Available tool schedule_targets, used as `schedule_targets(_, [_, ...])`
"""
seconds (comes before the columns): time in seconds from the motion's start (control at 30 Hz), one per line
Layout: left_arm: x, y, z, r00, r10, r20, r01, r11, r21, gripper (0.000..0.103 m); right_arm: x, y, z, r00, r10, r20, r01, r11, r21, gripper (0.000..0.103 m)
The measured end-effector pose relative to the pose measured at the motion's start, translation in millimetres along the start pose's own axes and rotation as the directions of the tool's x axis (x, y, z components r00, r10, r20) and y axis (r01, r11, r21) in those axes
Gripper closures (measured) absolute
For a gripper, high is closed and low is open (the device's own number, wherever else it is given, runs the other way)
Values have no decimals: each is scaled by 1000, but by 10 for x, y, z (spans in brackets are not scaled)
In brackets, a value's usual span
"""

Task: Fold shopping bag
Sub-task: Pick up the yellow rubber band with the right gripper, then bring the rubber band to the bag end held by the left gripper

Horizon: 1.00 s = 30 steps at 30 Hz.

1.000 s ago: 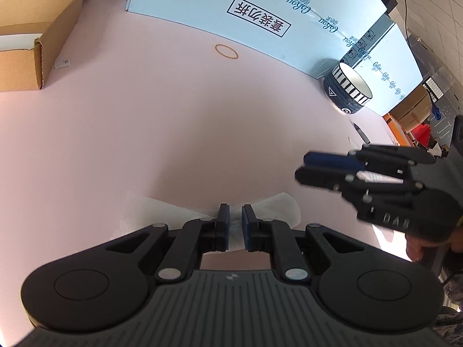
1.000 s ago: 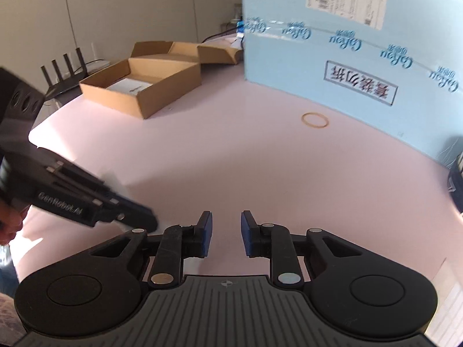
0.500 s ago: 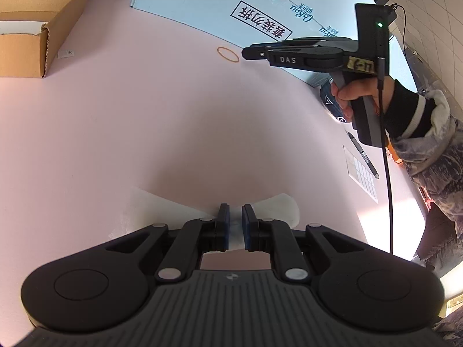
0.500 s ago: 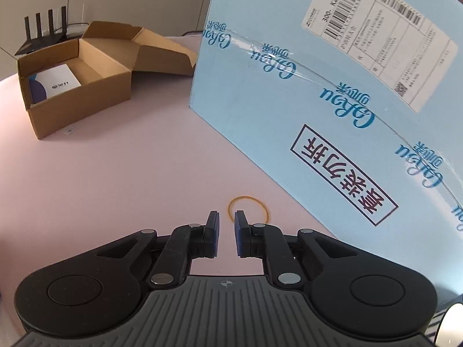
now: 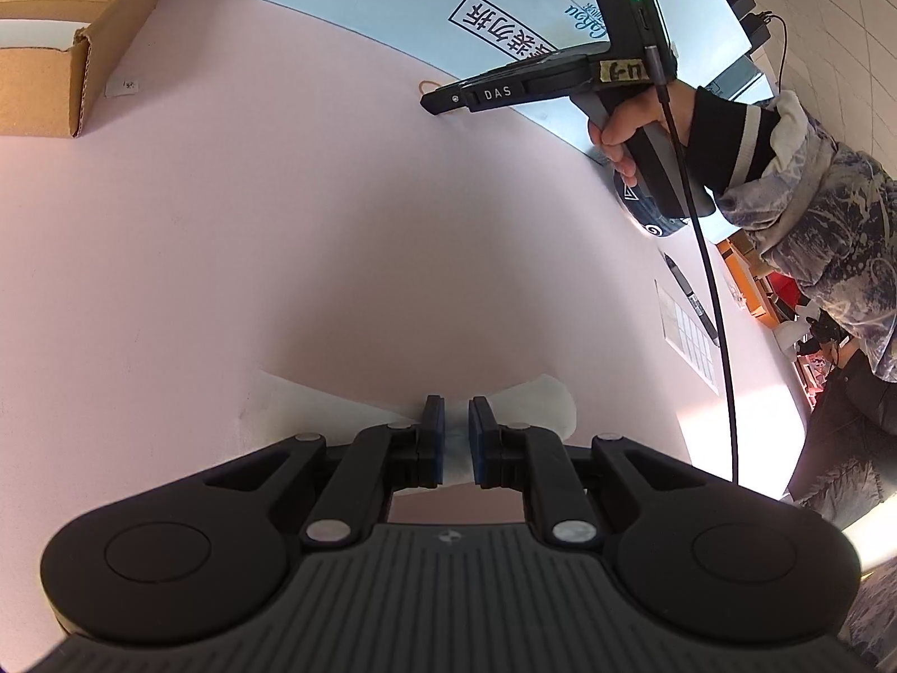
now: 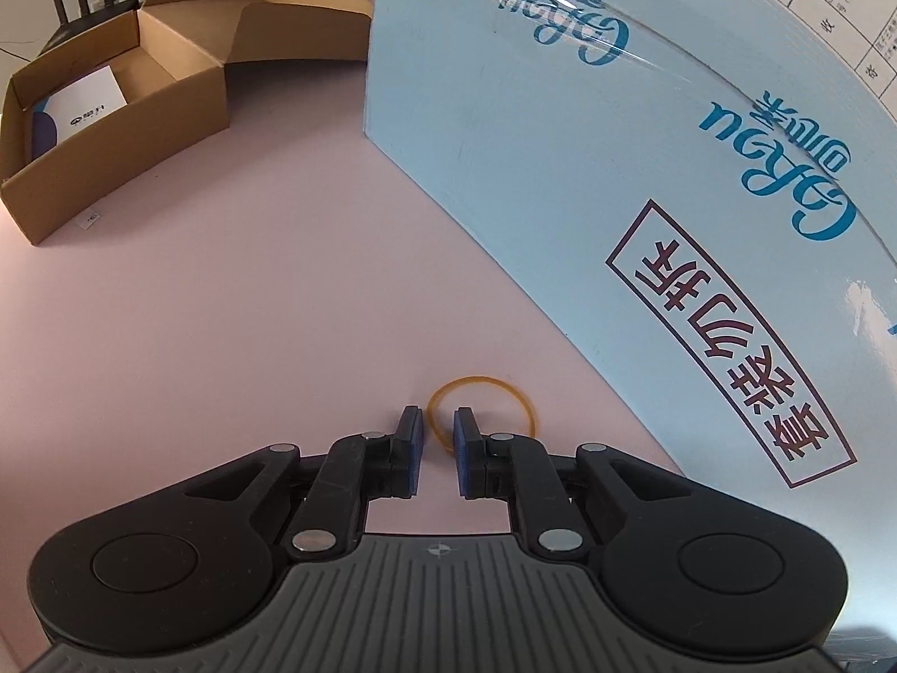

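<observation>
Now the left tongs (image 5: 457, 437) pinch the folded white shopping bag (image 5: 527, 404) against the tabletop (image 5: 280, 224); the right tongs (image 6: 431, 451), narrow and empty, straddle the rubber band's (image 6: 482, 381) near edge, which needs a lower, squarer nip.

Table (image 6: 224, 336): pale pink
Bag (image 5: 538, 401): translucent white
Rubber band (image 6: 482, 412): orange-yellow
Big box (image 6: 560, 140): light blue, teal lettering
Sleeve (image 5: 830, 224): blue-white marbled

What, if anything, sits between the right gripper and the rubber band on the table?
Nothing visible. The right gripper is directly over the near left arc of the rubber band, with only bare pink table around it. The blue carton stands off to the right, apart from the band.
</observation>
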State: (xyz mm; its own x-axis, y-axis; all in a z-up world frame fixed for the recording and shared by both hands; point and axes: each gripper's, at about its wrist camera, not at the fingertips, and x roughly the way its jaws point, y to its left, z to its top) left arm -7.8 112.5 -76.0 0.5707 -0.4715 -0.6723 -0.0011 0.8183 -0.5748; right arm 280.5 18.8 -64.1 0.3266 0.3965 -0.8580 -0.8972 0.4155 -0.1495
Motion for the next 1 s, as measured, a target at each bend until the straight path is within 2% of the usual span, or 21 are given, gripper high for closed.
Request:
schedule_targets(0.13, [38, 0, 13, 1000, -7, -1, 7, 1000, -3, 93, -14, 58, -59, 999, -30, 20, 30, 1000, 1, 96])
schedule_targets(0.2, [79, -18, 39, 1000, -5, -3, 5, 1000, 1, 93, -58, 64, -129, 998, -36, 53, 34, 999, 38, 101])
schedule_targets(0.33, [108, -39, 54, 1000, 1, -7, 0, 1000, 15, 93, -166, -49, -287, 996, 8, 90, -22, 988, 153, 102])
schedule_targets(0.53, [114, -69, 64, 1000, 10, -12, -9, 1000, 23, 93, -524, -53, -471, 983, 75, 170, -115, 965, 237, 102])
schedule_targets(0.73, [123, -80, 71, 1000, 17, -16, -16, 1000, 26, 93, -1067, 204, -791, 959, 207, 194, -253, 933, 255, 102])
schedule_targets(0.83, [124, -67, 50, 1000, 7, -6, -6, 999, 32, 93, -1140, 376, -943, 945, 273, 182, -314, 912, 264, 102])
schedule_targets(1.0, [126, -43, 48, 1000, 1, -2, -1, 1000, 27, 93, -1347, 699, -1347, 913, 369, 175, -407, 851, 333, 102])
